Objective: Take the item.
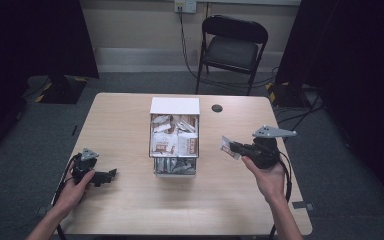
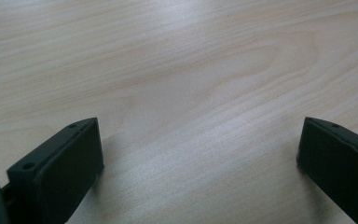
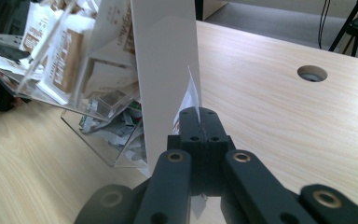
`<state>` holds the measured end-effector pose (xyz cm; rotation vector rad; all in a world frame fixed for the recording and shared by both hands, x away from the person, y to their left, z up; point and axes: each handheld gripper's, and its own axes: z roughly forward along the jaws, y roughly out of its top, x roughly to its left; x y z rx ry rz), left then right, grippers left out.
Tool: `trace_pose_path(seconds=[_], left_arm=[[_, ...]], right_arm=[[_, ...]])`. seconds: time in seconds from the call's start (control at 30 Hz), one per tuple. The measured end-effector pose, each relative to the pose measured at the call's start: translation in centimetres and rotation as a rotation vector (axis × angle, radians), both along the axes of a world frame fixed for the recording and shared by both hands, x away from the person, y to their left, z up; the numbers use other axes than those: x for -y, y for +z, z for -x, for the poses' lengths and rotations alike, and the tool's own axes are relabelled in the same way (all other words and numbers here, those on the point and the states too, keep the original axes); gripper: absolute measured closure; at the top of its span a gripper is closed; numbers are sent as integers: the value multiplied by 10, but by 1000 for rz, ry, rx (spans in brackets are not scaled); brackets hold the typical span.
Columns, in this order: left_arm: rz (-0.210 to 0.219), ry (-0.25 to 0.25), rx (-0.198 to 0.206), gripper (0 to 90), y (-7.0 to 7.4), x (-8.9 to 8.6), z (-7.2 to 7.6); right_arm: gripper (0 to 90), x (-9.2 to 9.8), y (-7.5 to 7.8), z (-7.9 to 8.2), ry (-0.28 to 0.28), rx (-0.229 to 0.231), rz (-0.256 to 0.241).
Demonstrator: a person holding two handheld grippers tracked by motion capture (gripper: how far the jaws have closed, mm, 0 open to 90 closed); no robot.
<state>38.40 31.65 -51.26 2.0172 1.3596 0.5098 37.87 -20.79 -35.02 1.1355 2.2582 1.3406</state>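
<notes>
A clear plastic organizer [image 1: 175,142] with a white top stands at the table's middle, stuffed with brown-and-white sachets [image 1: 172,142] above and silvery packets [image 1: 175,166] below. My right gripper [image 1: 234,149] hovers to its right, shut on a small white sachet [image 1: 226,147]; in the right gripper view that sachet [image 3: 191,95] pokes up edge-on between the closed jaws, close to the organizer's white side panel [image 3: 165,74]. My left gripper [image 1: 111,175] rests low near the table's left front, open, with bare wood between its fingers [image 2: 65,163].
The light wooden table [image 1: 130,200] has a round cable hole [image 1: 217,108] behind and right of the organizer. A black folding chair [image 1: 232,47] stands beyond the far edge, with cables on the floor. Dark curtains flank both sides.
</notes>
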Motion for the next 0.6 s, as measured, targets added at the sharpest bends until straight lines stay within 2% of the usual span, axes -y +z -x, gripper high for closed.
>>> trace_pose_path(seconds=[0.6], left_arm=[[0, 0, 0, 0, 0, 0, 0]], right_arm=[[900, -12, -35, -13, 18, -58, 37]])
